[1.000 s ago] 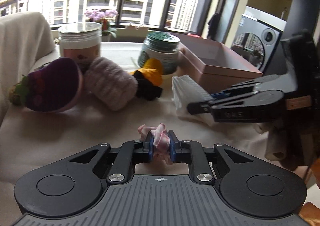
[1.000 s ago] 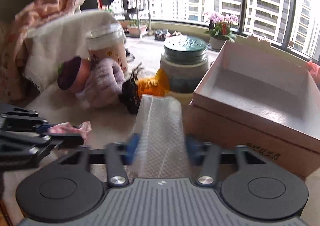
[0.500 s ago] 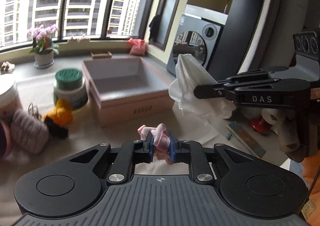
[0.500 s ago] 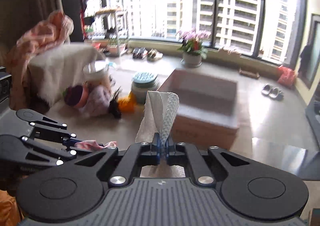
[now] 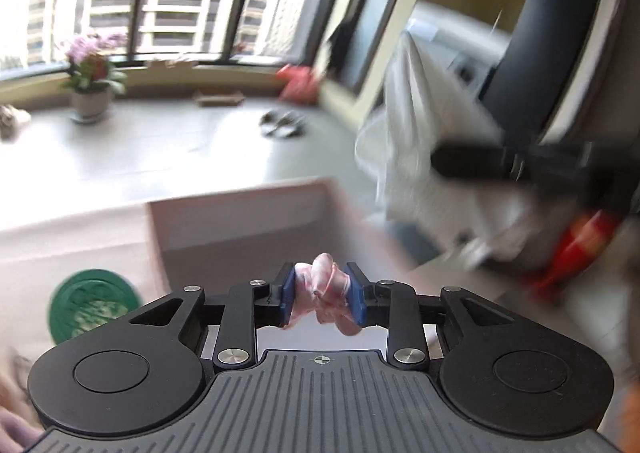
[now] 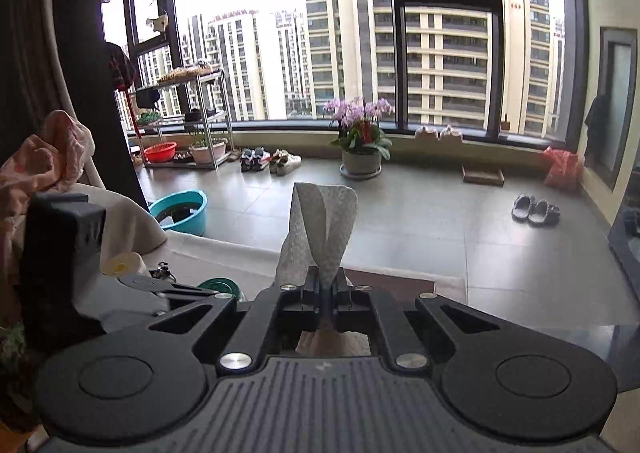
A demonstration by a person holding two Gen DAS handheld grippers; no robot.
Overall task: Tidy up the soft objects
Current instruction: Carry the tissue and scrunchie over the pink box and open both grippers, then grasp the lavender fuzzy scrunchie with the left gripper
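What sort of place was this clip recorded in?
Most likely a high-rise flat's living area: tall windows face apartment towers, shoes and slippers sit on the tiled floor, and a potted orchid stands by the sill.

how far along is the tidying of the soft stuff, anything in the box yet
Nothing visibly done: the visible part of the pink box looks bare. In hand: the left gripper clamps a pink fabric bundle above the box, and the right gripper pinches a white cloth. Both still need dropping in.
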